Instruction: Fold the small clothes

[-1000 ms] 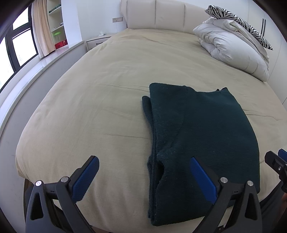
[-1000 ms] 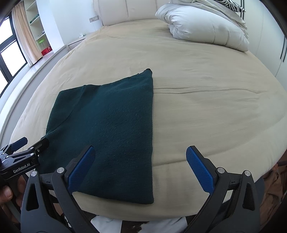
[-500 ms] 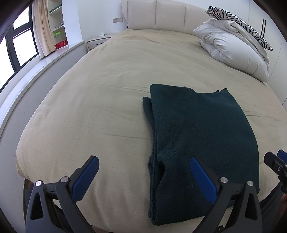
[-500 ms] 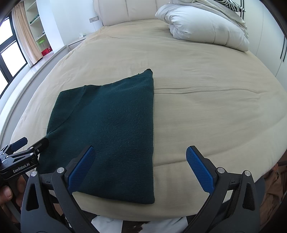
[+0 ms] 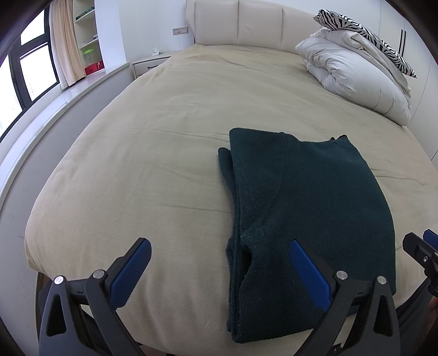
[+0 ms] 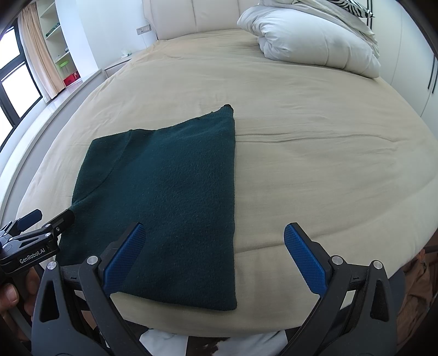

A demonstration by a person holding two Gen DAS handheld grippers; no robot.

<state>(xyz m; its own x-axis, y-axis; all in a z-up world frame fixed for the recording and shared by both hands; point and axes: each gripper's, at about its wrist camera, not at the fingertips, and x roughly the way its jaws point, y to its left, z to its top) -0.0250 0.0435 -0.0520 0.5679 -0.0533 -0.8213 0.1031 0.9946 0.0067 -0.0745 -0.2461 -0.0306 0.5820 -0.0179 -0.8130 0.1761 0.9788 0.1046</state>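
A dark green knit garment [image 5: 314,197] lies folded into a long rectangle on the beige bed [image 5: 164,137], near its front edge. It also shows in the right wrist view [image 6: 169,191]. My left gripper [image 5: 219,271] is open and empty, held over the front edge at the garment's left side. My right gripper [image 6: 215,257] is open and empty, held over the garment's near right corner. The left gripper shows at the left edge of the right wrist view [image 6: 38,221].
A white duvet [image 5: 356,79] and a zebra-print pillow [image 5: 364,30] are piled at the bed's far right by the padded headboard [image 5: 241,24]. A nightstand [image 5: 150,63], a window ledge [image 5: 54,101] and shelves stand to the left.
Both views have shifted very slightly; the garment and both open grippers stay as they were.
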